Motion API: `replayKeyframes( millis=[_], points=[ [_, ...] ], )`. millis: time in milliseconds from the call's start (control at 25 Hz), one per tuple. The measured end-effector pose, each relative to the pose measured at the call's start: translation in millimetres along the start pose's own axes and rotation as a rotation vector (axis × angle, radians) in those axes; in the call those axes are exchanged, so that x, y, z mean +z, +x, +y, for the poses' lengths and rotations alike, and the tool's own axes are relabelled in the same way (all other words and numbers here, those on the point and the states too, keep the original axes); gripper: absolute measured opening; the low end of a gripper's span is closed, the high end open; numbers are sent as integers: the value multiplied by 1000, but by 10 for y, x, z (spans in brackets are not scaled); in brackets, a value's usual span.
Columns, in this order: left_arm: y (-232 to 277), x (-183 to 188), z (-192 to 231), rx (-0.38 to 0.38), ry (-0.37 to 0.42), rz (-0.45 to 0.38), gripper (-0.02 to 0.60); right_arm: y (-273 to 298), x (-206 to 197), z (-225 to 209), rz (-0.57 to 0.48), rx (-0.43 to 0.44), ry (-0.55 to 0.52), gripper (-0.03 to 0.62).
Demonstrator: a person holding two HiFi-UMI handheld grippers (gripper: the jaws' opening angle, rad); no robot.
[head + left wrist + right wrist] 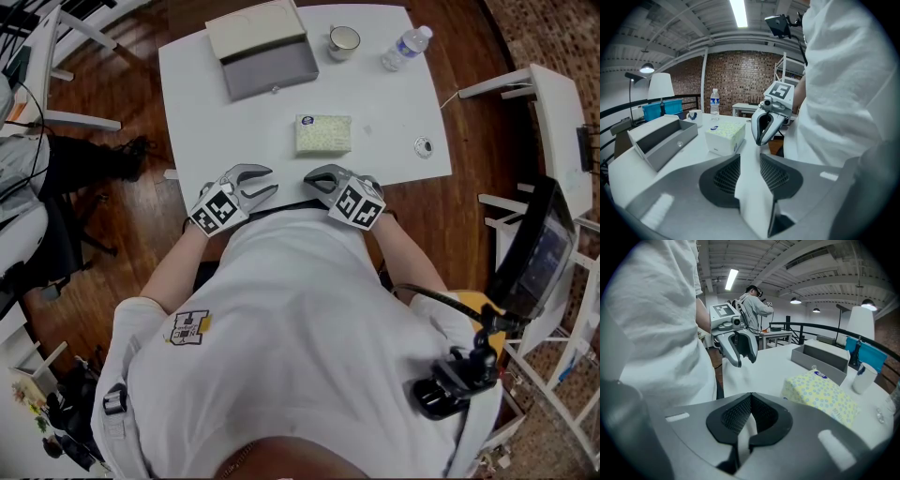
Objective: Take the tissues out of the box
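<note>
A yellow-green patterned tissue pack [323, 134] [725, 135] [820, 394] lies flat on the white table [394, 103], between me and a grey box [272, 64] [661, 140] [820, 357] whose lid stands open at the far side. Both grippers hover at the table's near edge, tips pointing toward each other, a hand's width short of the pack. My left gripper [273, 181] [750, 159] is open with nothing between its fingers. My right gripper [309, 178] [750, 397] is shut and empty.
A white cup [344, 40], a water bottle [406, 48] and a small round object [424, 146] sit on the table's far and right parts. White chairs and desks stand around the table. Another person works at a distant desk [752, 305].
</note>
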State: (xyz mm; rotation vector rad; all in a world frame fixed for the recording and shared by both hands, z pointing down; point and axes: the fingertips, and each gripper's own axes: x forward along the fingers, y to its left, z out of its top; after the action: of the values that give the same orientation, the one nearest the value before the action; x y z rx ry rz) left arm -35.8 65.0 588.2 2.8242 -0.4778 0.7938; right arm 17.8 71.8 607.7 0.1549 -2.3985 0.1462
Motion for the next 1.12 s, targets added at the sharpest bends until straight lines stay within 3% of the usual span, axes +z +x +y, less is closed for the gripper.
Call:
replayKeyframes(
  millis=[1120],
  points=[
    [-6,54,44,13,3,-15,129,6,0,-20,24,-5,-24,-3]
  ],
)
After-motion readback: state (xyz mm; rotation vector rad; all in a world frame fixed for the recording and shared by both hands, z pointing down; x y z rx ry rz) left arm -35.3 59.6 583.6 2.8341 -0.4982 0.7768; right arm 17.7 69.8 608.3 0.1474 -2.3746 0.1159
